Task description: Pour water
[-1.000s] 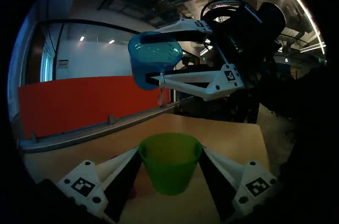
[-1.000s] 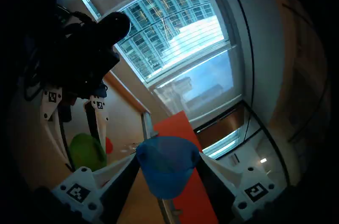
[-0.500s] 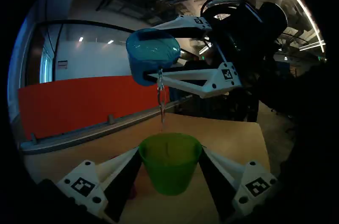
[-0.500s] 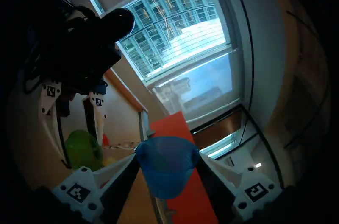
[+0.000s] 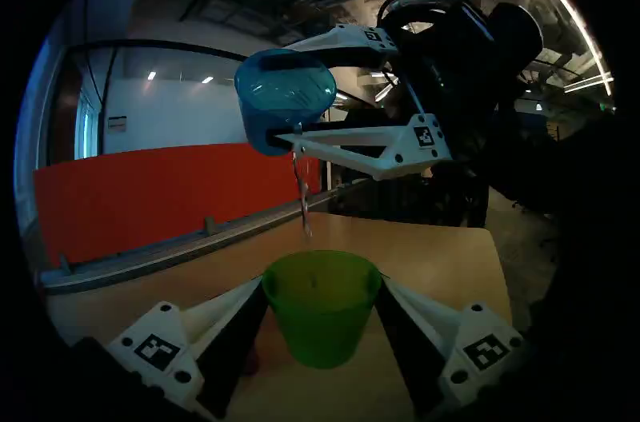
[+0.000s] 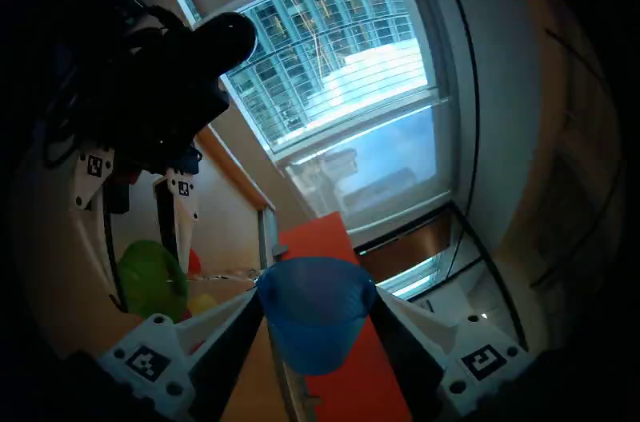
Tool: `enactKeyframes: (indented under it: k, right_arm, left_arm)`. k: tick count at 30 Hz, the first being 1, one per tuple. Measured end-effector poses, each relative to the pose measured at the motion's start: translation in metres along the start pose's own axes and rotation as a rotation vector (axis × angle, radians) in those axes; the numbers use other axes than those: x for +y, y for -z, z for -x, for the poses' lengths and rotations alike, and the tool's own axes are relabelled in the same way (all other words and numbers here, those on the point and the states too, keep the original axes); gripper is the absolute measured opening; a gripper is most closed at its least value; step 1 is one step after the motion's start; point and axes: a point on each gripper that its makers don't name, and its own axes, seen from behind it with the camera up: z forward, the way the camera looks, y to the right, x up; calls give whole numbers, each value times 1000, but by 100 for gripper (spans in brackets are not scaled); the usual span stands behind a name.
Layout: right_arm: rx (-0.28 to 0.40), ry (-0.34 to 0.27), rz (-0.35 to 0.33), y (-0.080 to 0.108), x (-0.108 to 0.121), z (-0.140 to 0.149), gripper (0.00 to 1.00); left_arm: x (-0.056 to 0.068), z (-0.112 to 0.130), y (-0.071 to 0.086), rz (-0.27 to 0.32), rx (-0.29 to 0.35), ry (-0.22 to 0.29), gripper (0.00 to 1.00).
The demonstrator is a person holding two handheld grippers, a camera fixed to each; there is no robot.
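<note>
clasping green cup (image 5: 322, 306), left fingers (image 5: 212, 314) over wooden table (image 5: 432, 258); right fingers (image 6: 210, 324) clasp blue cup (image 6: 314, 310).

It's dim in the left gripper view: a ceiling strip (image 5: 560, 10) streaks bright along the upper right, the green cup (image 5: 322, 306) glows faintly, and the table (image 5: 448, 262) sits in murk. Over in the right gripper view the big window (image 6: 352, 78) blazes, washed out at its centre, the shapes before it are black silhouette, and the blue cup (image 6: 316, 310) shows translucent. Straight lines bow hard toward both edges, and the far background is soft.
</note>
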Motion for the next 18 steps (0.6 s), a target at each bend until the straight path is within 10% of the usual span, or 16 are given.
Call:
enactKeyframes:
  k: [18]
  right_arm:
    - [4,49,20,-2,8,-2,90]
  left_arm:
    - [0,-2,3,2,7,3,87]
